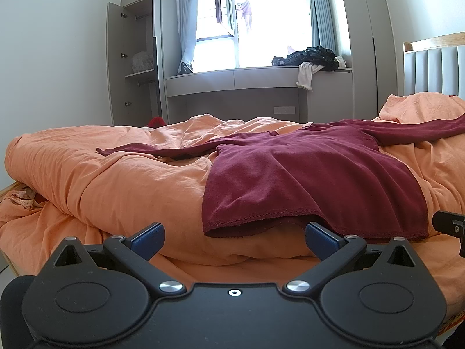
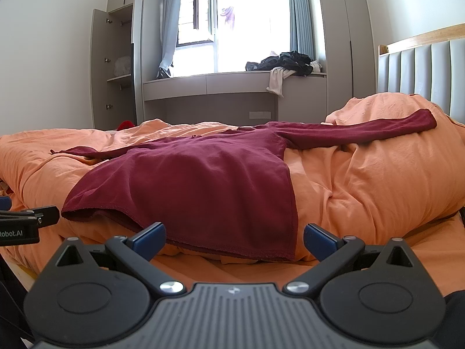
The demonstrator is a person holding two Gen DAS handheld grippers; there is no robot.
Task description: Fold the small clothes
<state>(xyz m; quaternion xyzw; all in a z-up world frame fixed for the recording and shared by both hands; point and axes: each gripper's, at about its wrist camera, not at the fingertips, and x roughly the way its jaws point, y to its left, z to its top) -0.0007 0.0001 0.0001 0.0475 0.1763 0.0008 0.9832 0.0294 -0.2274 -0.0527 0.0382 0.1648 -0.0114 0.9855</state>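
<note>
A dark red long-sleeved top [image 1: 308,174] lies spread flat on the orange duvet [image 1: 116,174], both sleeves stretched out sideways, hem towards me. My left gripper [image 1: 234,237] is open and empty, just in front of the hem's left part. In the right wrist view the top [image 2: 197,180] lies the same way, its right sleeve [image 2: 363,131] resting on a raised hump of duvet. My right gripper [image 2: 234,237] is open and empty at the hem's right corner, the left fingertip near the hem edge.
The bed's padded headboard [image 2: 421,69] is on the right. A window ledge [image 1: 232,78] behind the bed carries a pile of dark and white clothes [image 1: 314,58]. An open wardrobe [image 1: 130,64] stands at the back left. The other gripper's edge [image 2: 26,221] shows at left.
</note>
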